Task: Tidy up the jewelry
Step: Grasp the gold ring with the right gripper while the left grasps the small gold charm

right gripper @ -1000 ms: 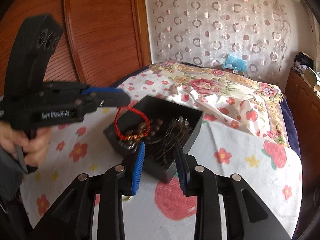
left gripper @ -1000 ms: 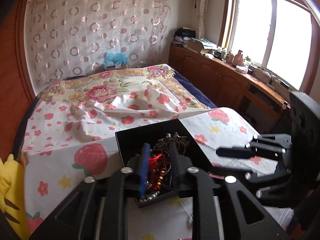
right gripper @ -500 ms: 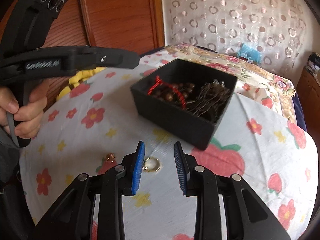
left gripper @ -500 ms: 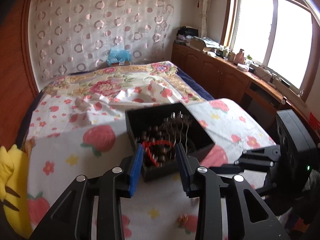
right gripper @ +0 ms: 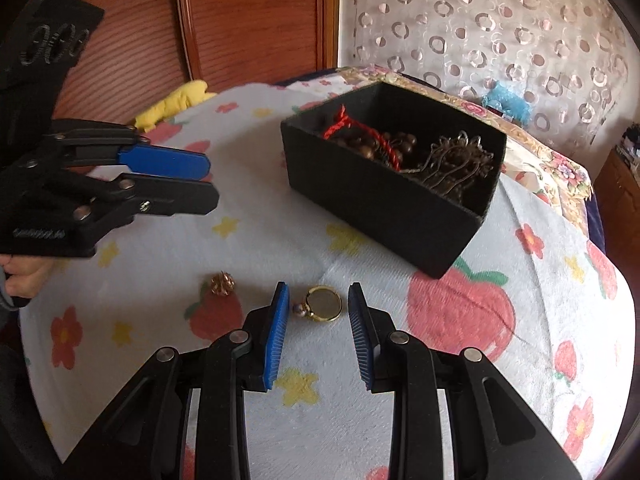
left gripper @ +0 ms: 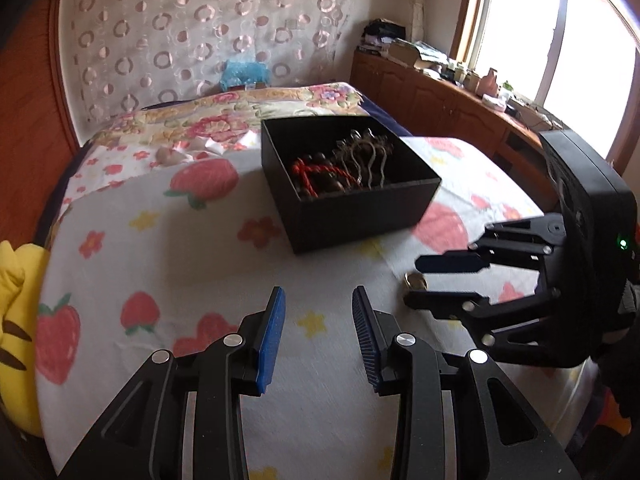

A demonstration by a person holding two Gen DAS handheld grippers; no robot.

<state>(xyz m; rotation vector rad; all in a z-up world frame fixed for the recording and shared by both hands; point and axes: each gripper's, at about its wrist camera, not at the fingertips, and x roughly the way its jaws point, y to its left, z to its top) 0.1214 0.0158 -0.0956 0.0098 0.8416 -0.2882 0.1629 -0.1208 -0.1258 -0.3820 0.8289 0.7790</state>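
A black box (right gripper: 384, 208) stands on the strawberry-print cloth; it also shows in the left wrist view (left gripper: 360, 216). It holds a red-cord bead bracelet (right gripper: 360, 136) and dark metal jewelry (right gripper: 452, 160). A gold ring (right gripper: 322, 303) lies on the cloth just ahead of my open, empty right gripper (right gripper: 318, 312), between the fingertips' line. A small gold ornament (right gripper: 222, 283) lies to its left. My left gripper (left gripper: 318, 312) is open and empty, pulled back from the box; it shows in the right wrist view (right gripper: 208, 184). The right gripper (left gripper: 416, 282) shows beside the ring (left gripper: 416, 280).
The cloth covers a table (right gripper: 520, 320) with its edge close on the right. A yellow plush toy (left gripper: 16, 280) sits at the left edge. A bed (left gripper: 224, 120) lies behind, a wooden cabinet (left gripper: 440, 96) under the window.
The red bracelet was released into the box. My left gripper opened and drew back toward the near side. My right gripper lowered toward the gold ring.
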